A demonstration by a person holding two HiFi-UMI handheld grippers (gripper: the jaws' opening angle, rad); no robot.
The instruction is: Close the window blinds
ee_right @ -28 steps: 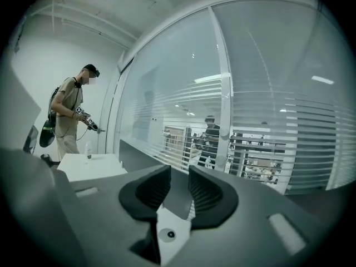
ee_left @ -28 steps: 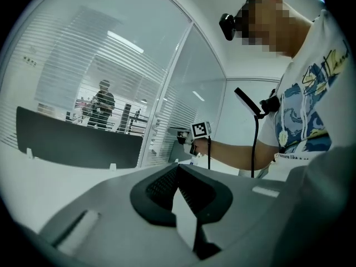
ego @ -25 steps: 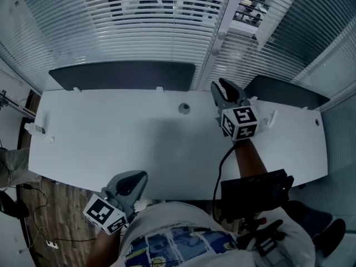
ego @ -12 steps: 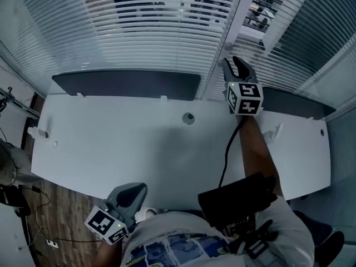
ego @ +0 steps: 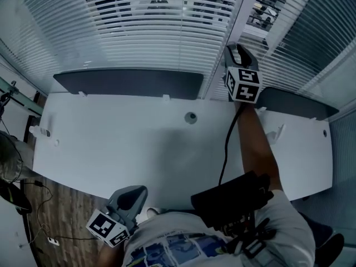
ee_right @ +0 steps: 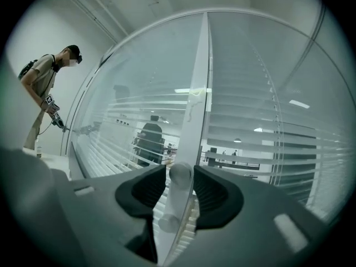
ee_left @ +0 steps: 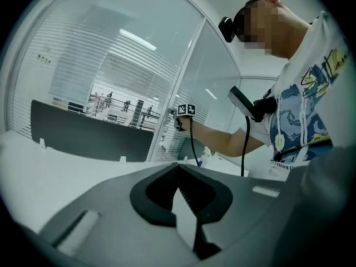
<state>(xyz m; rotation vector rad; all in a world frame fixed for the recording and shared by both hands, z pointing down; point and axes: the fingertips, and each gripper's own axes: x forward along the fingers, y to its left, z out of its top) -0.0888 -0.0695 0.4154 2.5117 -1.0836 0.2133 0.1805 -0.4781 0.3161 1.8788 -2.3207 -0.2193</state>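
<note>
White slatted blinds (ego: 150, 32) hang over the windows behind the desk, their slats tilted so the room beyond shows through. My right gripper (ego: 236, 52) is stretched out to the white window post (ego: 236, 15) between two blinds. In the right gripper view a pale tilt wand (ee_right: 169, 222) with round knobs stands between the pads of my right gripper (ee_right: 179, 177). Its jaws have just been opening, and both pads stand off the wand. My left gripper (ego: 133, 192) hangs low by my body, at the near edge of the desk. Its jaws (ee_left: 178, 168) meet at the tips with nothing in them.
A white desk (ego: 128, 143) with a round cable hole (ego: 191, 117) lies between me and the window. Dark divider panels (ego: 128, 85) (ego: 295, 104) stand along its far edge. A black device (ego: 233, 199) is strapped to my right forearm. Another person (ee_right: 47, 93) stands far left.
My right gripper has gone from above the desk up and away to the window post, and its jaws have spread around the wand. My left gripper has stayed put.
</note>
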